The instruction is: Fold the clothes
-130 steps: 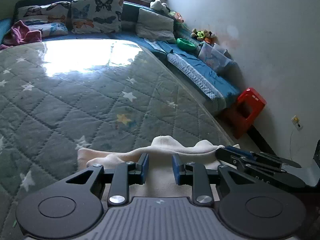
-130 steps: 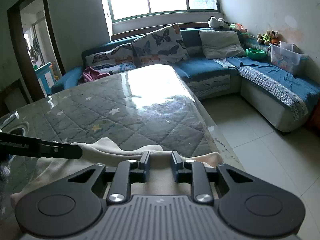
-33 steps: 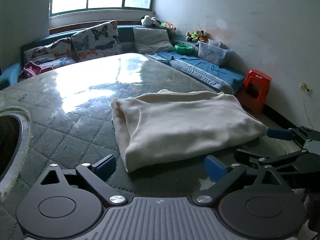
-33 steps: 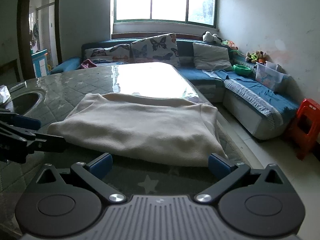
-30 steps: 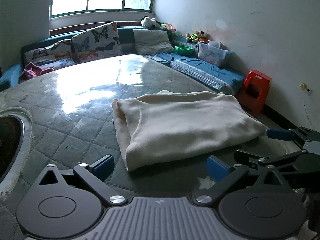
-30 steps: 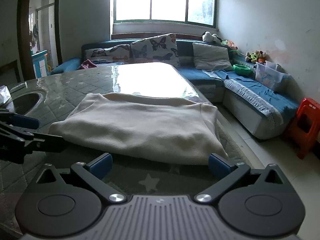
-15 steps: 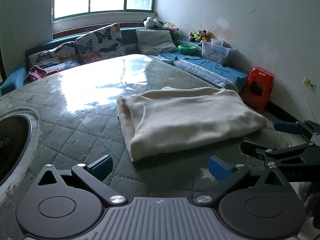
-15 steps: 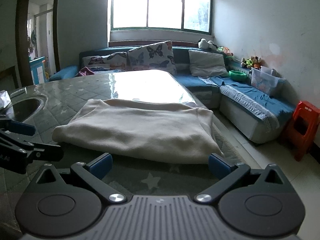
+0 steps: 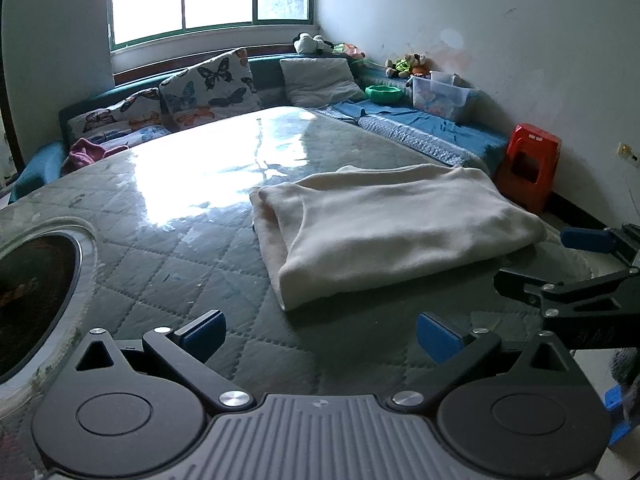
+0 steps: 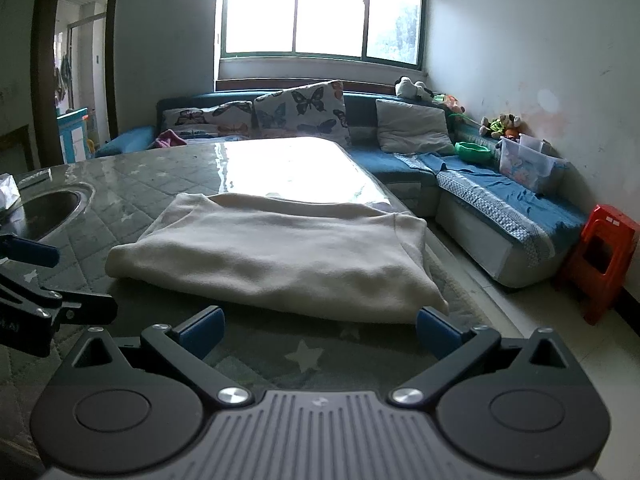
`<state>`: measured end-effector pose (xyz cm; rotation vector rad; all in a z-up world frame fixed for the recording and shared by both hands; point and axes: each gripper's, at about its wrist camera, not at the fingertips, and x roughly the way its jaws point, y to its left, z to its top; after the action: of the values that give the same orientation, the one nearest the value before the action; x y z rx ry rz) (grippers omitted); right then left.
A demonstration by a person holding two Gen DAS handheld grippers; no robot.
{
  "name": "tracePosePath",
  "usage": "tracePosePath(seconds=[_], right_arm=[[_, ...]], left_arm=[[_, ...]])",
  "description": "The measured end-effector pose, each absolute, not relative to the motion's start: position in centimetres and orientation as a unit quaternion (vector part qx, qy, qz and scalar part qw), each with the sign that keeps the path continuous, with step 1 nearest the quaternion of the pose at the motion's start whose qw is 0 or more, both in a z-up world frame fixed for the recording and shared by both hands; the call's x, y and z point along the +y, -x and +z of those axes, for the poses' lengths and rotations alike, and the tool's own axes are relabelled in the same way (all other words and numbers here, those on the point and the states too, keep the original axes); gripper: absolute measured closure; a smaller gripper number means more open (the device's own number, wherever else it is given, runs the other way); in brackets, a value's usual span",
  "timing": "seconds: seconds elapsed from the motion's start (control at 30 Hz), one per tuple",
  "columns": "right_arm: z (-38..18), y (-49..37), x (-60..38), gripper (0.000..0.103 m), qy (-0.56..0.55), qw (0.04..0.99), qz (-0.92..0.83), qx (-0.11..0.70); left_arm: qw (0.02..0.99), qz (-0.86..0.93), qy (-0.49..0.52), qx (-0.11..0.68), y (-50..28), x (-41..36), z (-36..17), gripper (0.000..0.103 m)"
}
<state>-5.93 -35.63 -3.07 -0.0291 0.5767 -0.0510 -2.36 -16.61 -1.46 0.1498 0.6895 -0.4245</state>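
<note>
Backlit window [image 10: 320, 12], tabletop glare, fisheye edges

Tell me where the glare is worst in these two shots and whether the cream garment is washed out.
Left wrist view: window glare bleaches the table top beyond the cream garment, which stays evenly lit. Right wrist view: the window blows out white, a bright patch lies behind the garment, straight lines bow near the edges.

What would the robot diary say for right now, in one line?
stage: fold laid down | cream garment: folded, flat on table | left gripper: open, empty | right gripper: open, empty
</note>
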Motion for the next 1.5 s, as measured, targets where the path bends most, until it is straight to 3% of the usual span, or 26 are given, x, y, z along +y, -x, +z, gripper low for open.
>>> tracePosePath(seconds=[1.5], right_arm=[[-3.5,3.7,-35.1,0.0,0.029,0.948,-0.034,0.316]], left_arm=[[0.919,-0.199,-0.081,0.33,1.1,-17.2,-1.2,0.0]])
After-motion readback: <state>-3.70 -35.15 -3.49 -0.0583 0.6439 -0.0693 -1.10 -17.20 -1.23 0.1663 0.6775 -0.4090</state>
